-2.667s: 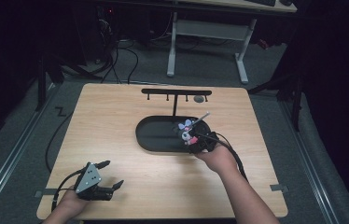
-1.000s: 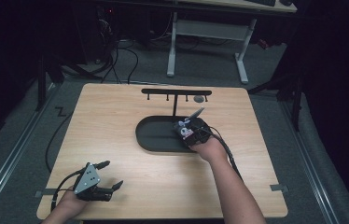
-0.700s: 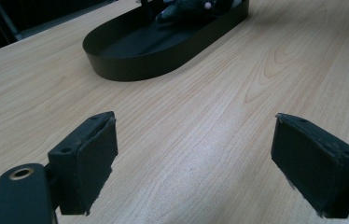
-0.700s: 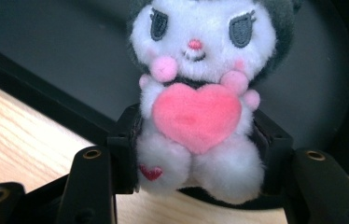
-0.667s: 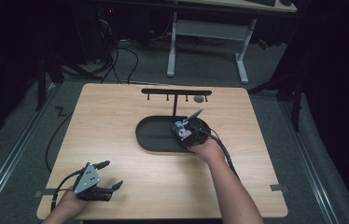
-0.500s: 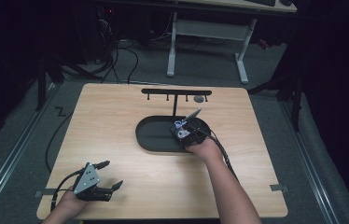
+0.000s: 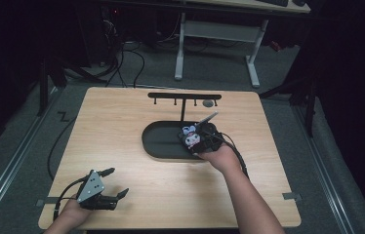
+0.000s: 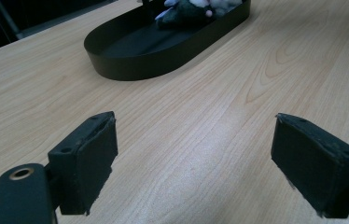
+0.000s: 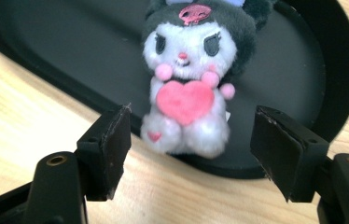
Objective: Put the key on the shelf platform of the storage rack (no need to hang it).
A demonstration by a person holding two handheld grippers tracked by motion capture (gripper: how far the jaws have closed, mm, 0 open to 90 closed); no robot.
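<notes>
The right gripper (image 9: 191, 154), jaws apart, faces a white-and-black plush toy (image 9: 191, 74) in the black oval tray (image 9: 303, 74); the left gripper (image 8: 200, 163) is also spread.

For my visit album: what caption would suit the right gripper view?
Open right gripper facing a plush toy with a pink heart, lying in a black oval tray.

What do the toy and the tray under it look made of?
Plush toy: soft fuzzy fabric, pile visible, with a felt-like pink heart. Oval tray: matte black, smooth and rigid, probably plastic or coated metal; the look leaves it open.
</notes>
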